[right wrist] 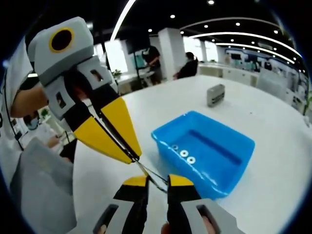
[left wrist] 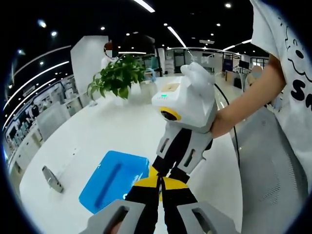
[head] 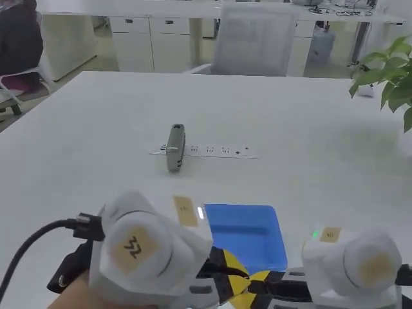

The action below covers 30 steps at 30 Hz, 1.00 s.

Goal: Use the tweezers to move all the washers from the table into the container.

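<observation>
We note the left gripper [right wrist: 134,155] pinching the tweezers [right wrist: 146,170], whose tip sits between the right gripper [right wrist: 157,184]'s narrowly parted jaws; we cannot tell whether these grip. Three washers [right wrist: 184,153] lie in the blue container [right wrist: 229,168].

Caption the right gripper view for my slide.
Left gripper and right gripper hold tweezers beside blue container with three washers.

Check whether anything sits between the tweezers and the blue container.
Nothing visible does. In the right gripper view the tweezers are held close beside the container, with only bare table between them. Three washers already lie inside.
</observation>
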Tool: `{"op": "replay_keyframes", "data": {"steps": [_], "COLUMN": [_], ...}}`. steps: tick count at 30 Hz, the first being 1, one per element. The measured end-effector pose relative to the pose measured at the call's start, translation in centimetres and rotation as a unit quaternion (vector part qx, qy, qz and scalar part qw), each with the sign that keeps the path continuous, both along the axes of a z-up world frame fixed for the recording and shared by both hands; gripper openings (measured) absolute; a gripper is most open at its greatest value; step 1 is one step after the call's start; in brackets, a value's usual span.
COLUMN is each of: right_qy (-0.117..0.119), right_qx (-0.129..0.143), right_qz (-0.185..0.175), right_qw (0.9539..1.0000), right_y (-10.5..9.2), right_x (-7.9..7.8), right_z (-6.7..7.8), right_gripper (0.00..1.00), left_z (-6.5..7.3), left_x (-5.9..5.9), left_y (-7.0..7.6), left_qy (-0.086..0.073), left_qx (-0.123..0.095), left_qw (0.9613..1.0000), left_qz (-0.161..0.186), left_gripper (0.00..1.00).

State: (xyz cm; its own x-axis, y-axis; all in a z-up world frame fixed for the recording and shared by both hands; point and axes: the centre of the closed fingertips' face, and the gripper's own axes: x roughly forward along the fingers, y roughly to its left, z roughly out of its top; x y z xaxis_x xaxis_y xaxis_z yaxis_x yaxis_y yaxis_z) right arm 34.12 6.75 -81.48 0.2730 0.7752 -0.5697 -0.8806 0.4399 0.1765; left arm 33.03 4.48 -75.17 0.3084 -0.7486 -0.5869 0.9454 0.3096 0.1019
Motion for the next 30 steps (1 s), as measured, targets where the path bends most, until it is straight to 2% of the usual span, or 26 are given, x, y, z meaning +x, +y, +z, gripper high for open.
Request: {"op": "replay_keyframes", "data": {"steps": [12,16,18,22,30], "right_qy": [-0.010,-0.037,-0.040,-0.054,-0.078], "right_qx": [-0.008,-0.031,-0.031,-0.033,-0.038], "right_qz": [0.011,0.024,0.024,0.023,0.027], "right_qw": [0.9999,0.9985,0.9984,0.9977,0.9959], "right_y": [0.1,0.0,0.1,0.0,-0.2], "right_x": [-0.1,-0.2,-0.3,-0.3,-0.2], "right_z": [0.0,0.1,0.3,1.1,2.9], "right_gripper": [0.08,0.06,0.05,0.05,0.04], "left_z": [0.1,0.1,0.2,1.0,3.0], "left_x": [0.2,0.2,0.1,0.0,-0.1], "left_y": [0.1,-0.2,-0.4,-0.8,-0.8], "left_qy": [0.001,-0.004,-0.006,-0.016,-0.031], "left_qx": [-0.001,0.005,0.005,0.008,-0.005], "left_qw": [1.0000,1.0000,1.0000,0.9998,0.9993], "left_qz": [0.005,0.000,-0.004,-0.012,-0.017], "left_gripper": [0.00,0.00,0.00,0.00,0.00]}}
